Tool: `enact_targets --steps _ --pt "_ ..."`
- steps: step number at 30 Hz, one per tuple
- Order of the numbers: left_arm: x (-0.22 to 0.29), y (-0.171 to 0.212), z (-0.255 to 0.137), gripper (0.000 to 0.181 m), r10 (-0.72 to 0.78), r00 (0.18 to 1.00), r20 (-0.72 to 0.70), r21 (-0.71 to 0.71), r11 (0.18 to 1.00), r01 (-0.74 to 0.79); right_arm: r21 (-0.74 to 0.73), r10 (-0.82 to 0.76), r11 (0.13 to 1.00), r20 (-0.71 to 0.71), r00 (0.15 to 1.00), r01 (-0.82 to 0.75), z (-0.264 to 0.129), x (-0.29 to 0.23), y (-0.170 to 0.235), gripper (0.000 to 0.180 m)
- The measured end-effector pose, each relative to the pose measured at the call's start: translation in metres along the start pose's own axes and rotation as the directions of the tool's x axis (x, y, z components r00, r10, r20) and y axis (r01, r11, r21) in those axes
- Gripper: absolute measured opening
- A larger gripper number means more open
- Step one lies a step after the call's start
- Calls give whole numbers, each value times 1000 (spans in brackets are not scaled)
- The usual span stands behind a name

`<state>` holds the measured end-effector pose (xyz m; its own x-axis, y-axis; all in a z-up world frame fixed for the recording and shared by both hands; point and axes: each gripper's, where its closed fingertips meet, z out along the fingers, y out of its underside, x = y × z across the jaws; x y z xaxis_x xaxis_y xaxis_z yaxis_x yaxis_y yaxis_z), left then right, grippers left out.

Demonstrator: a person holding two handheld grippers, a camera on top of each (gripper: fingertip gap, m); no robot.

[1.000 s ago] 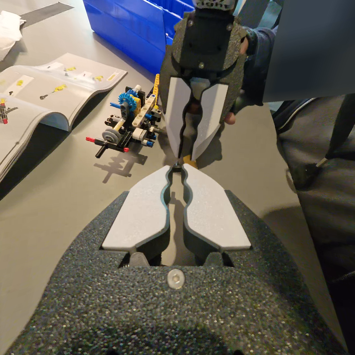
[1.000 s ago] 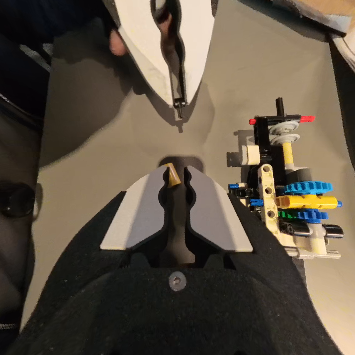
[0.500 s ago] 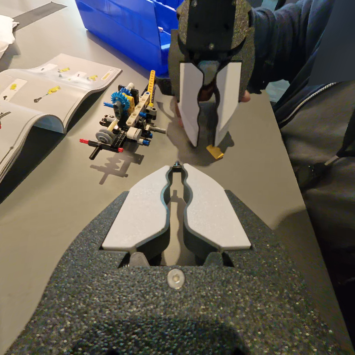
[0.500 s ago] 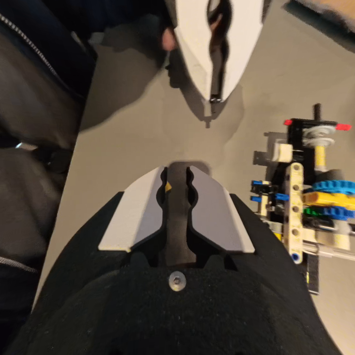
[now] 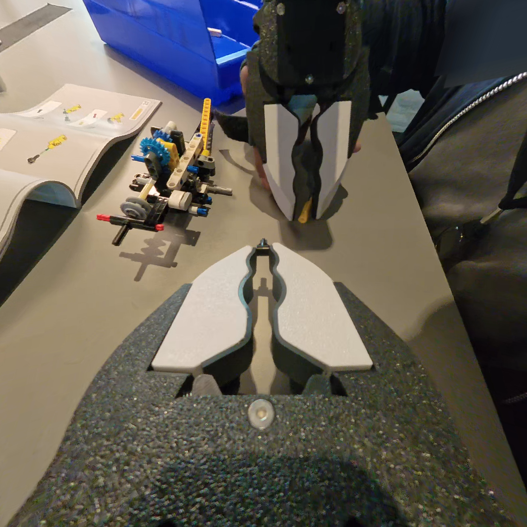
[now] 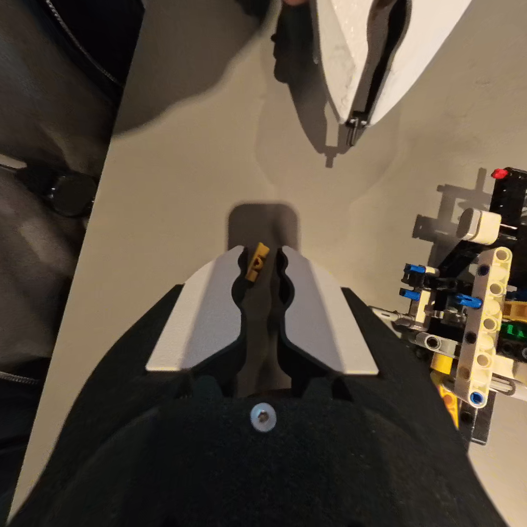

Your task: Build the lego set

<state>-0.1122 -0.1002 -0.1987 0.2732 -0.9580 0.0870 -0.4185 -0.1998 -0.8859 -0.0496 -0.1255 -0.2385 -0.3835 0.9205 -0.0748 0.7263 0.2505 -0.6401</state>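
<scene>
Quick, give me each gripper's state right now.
Left gripper: shut on small black pin.
Right gripper: open, fingers around small yellow piece, not clamping it.

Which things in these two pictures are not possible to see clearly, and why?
- Yellow piece, right wrist view: whether the right gripper grips it; fingers cover its sides.
- Lego model, right wrist view: cut off by the right edge.
- Black pin, left wrist view: too small, mostly inside the left gripper.
- Blue bin, left wrist view: contents hidden by its walls.
</scene>
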Motion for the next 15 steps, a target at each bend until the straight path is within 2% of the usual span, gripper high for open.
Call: enact_targets --steps 3,11,15 --pt "5 2 2 8 48 999 -6 -16 999 -48 3 0 1000 -9 1000 0 -1 2 2 13" --pt "11 3 6 8 123 992 -6 -34 992 -123 -5 11 1000 -26 1000 -11 -8 1 4 13" --pt "16 1 9 8 191 982 -5 -24 981 -191 -2 14 1000 0 1000 -14 -5 -2 6 7"
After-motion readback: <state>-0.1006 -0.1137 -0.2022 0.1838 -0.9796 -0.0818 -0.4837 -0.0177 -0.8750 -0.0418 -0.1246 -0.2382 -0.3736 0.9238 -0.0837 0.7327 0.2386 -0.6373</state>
